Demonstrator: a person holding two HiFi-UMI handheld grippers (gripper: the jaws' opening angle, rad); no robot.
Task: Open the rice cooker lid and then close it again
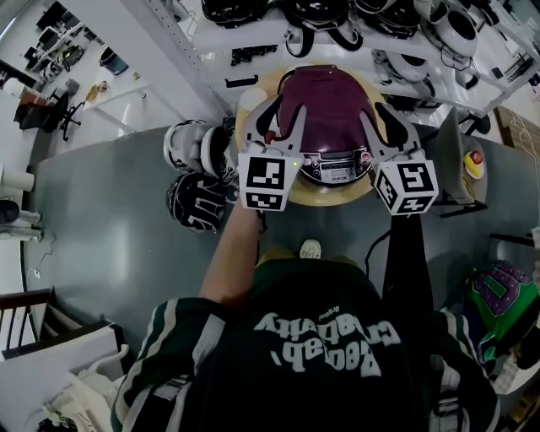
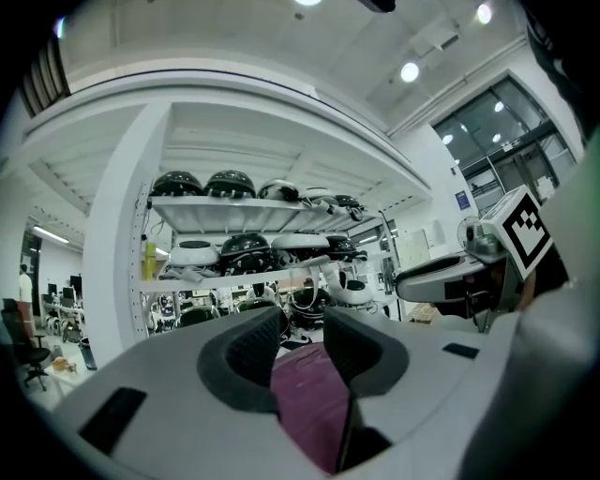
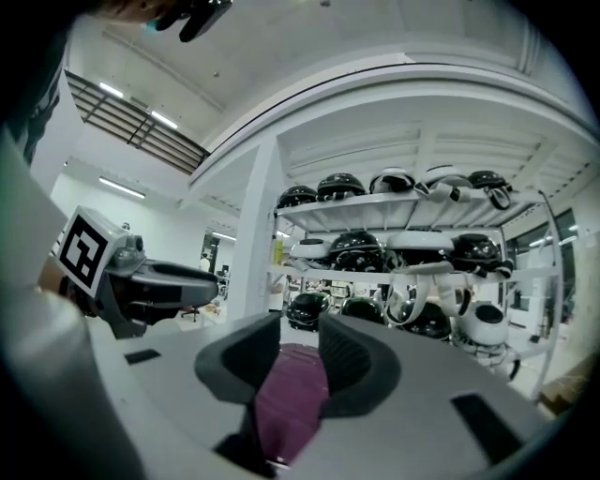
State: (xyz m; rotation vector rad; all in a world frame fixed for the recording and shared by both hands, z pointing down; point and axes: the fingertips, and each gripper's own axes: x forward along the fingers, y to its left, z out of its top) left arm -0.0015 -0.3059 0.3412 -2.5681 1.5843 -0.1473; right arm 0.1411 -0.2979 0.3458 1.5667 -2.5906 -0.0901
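Observation:
The rice cooker (image 1: 336, 164) has a maroon domed lid (image 1: 327, 105) that lies down over it, and it stands on a round pale board (image 1: 333, 198). My left gripper (image 1: 285, 118) reaches over the lid's left side. My right gripper (image 1: 381, 122) reaches over the lid's right side. Both point level toward the shelves. In the left gripper view the gripper (image 2: 305, 342) stands open, with the maroon lid (image 2: 314, 403) showing below the gap. The right gripper view shows the same: the gripper (image 3: 300, 352) is open above the lid (image 3: 291, 403). Nothing is between either pair of pads.
Two helmets (image 1: 190, 148) (image 1: 196, 201) lie on the grey table (image 1: 110, 236) left of the cooker. A box with a red button (image 1: 472, 160) sits to the right. Shelves with several helmets (image 1: 337, 21) stand right behind the cooker. A green and purple bag (image 1: 498, 304) lies at the lower right.

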